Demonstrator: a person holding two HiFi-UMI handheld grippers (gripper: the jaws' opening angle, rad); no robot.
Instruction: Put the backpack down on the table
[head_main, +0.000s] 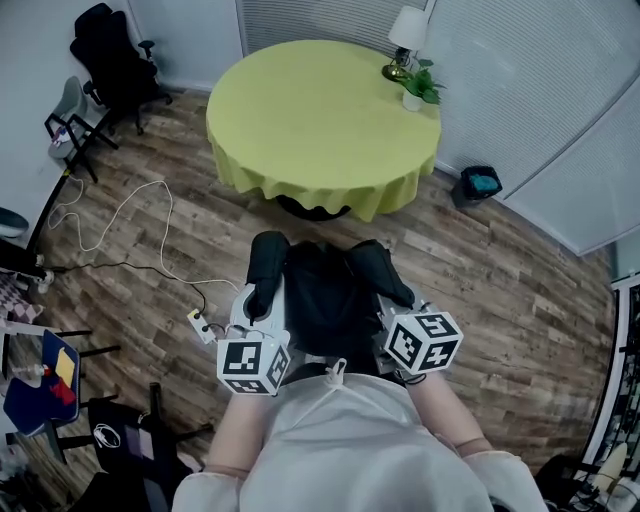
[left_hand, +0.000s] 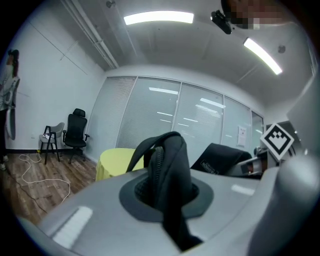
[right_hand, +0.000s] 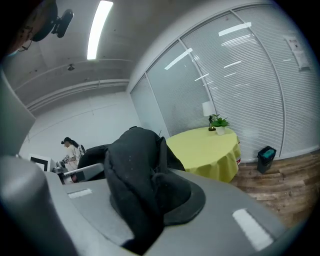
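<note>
A black backpack (head_main: 322, 300) hangs in front of the person, carried between both grippers above the wood floor. My left gripper (head_main: 258, 312) is shut on the backpack's left shoulder strap (left_hand: 167, 170), which bulges up out of the closed jaws. My right gripper (head_main: 402, 306) is shut on the right shoulder strap (right_hand: 134, 180) in the same way. The round table (head_main: 300, 120) with a yellow-green cloth stands a short way ahead, beyond the backpack. It also shows in the left gripper view as the table (left_hand: 112, 160) and in the right gripper view as the table (right_hand: 207, 150).
A lamp (head_main: 405, 40) and a potted plant (head_main: 418, 88) stand at the table's far right edge. A black office chair (head_main: 115, 60) and a grey chair (head_main: 70, 125) are at the left. A white cable (head_main: 130, 215) and a power strip (head_main: 200, 325) lie on the floor. A bin (head_main: 480, 183) stands at the right.
</note>
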